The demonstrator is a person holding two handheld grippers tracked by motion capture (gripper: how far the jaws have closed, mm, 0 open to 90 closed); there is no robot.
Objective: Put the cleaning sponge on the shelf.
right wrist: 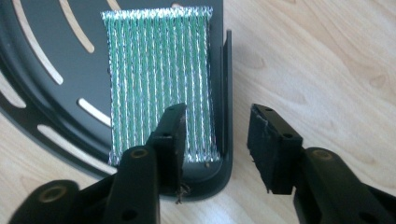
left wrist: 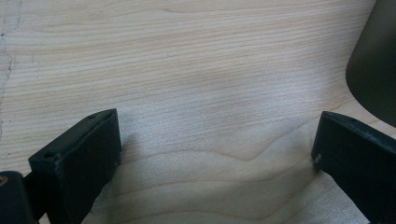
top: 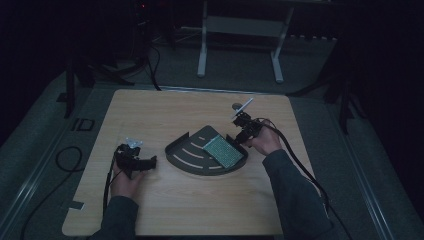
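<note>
Fingers [right wrist: 170,135] astride tray wall [right wrist: 227,93], sponge [right wrist: 161,79] beside

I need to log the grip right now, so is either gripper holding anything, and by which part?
Nothing is held. The right gripper is open, straddling the black tray's side wall, with the green scouring pad lying in the tray. The left gripper is open over bare table.

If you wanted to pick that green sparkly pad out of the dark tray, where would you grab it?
Probably by the green pad's short near edge, coming from above on the right gripper's side. It lies flat in the tray, close beside the raised wall, so sideways access is poor there.
</note>
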